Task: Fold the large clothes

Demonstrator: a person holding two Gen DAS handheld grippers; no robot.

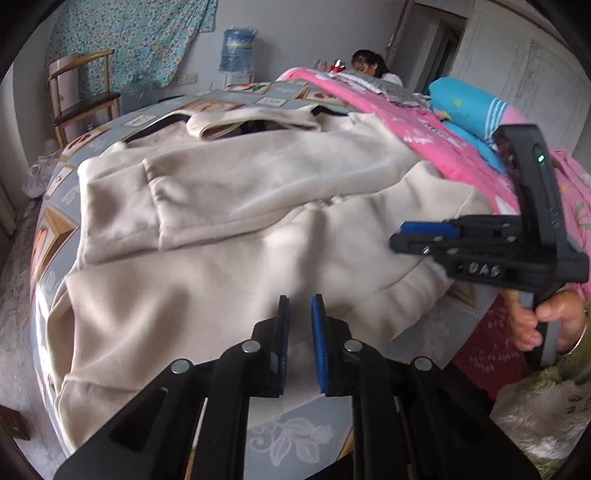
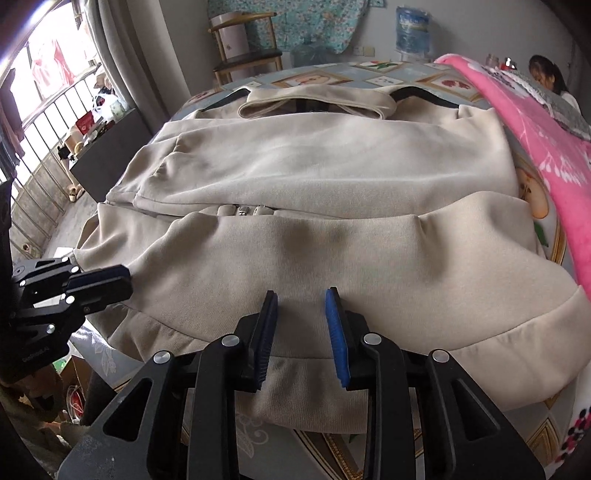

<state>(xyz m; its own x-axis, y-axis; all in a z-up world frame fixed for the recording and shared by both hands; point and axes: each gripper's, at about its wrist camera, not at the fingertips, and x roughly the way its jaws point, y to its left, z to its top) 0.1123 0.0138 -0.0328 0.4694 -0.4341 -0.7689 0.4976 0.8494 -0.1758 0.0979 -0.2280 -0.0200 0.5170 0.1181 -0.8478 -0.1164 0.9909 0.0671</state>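
Here a beige jacket (image 2: 314, 173) covers the patterned bed (image 2: 406, 79) beside a pink blanket (image 2: 535, 147).

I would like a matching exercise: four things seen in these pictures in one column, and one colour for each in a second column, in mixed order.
Things:
1. jacket
2. blanket
3. water bottle
4. chair

Colours:
A. pink
B. wooden brown frame, dark seat
C. cream
D. clear blue

Pairs: 1-C, 2-A, 3-D, 4-B

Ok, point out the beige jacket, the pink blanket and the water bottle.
beige jacket (image 2: 332, 166), right wrist view, folded sleeve.
pink blanket (image 2: 535, 140), right wrist view, flowered top.
water bottle (image 1: 236, 50), left wrist view, blue body.
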